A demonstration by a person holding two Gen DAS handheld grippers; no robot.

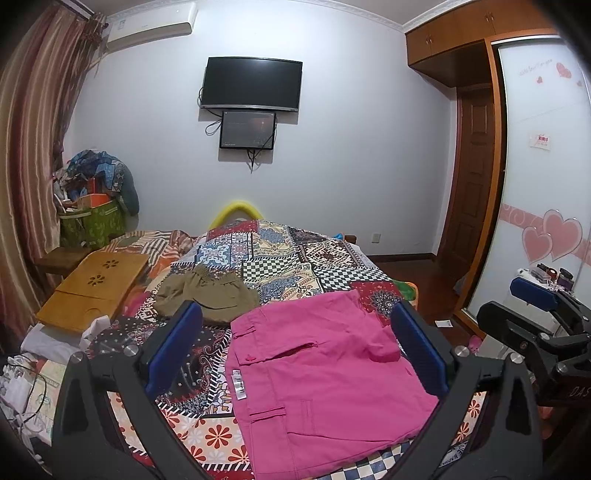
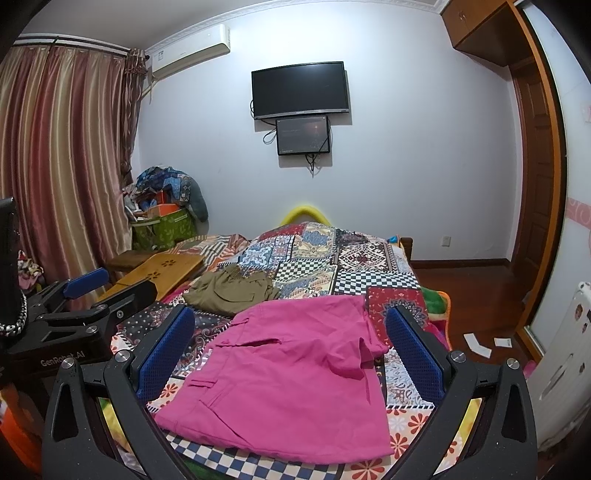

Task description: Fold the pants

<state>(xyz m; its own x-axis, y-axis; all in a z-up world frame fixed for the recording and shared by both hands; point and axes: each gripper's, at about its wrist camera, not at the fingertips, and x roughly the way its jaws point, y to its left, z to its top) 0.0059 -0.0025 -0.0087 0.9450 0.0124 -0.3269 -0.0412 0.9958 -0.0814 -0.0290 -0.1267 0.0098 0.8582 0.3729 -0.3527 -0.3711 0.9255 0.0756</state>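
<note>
I work over a bed covered with a patchwork quilt [image 1: 295, 258] of many patterns: checks, flowers and ornaments. On the white wall behind it hangs a dark television [image 1: 252, 84] with a smaller screen [image 1: 247, 130] just below, and cables hang down from both. An air conditioner [image 1: 151, 27] sits high near the striped curtain [image 2: 59, 147], and a wooden wardrobe [image 1: 476, 166] stands on the right side. The pink pants [image 1: 325, 373] lie folded on the near part of the quilt, with an olive garment [image 1: 207, 295] just behind them. A wooden lap tray [image 1: 92, 288] rests at the left edge of the bed. My left gripper [image 1: 295, 347] has its blue pads wide apart and holds nothing; my right gripper [image 2: 290, 354] is spread in the same way, empty, above the pants. The near edge of the pants is cut off behind my black frames, and the pile [image 2: 166, 195] in the corner is too mixed to make out.
</note>
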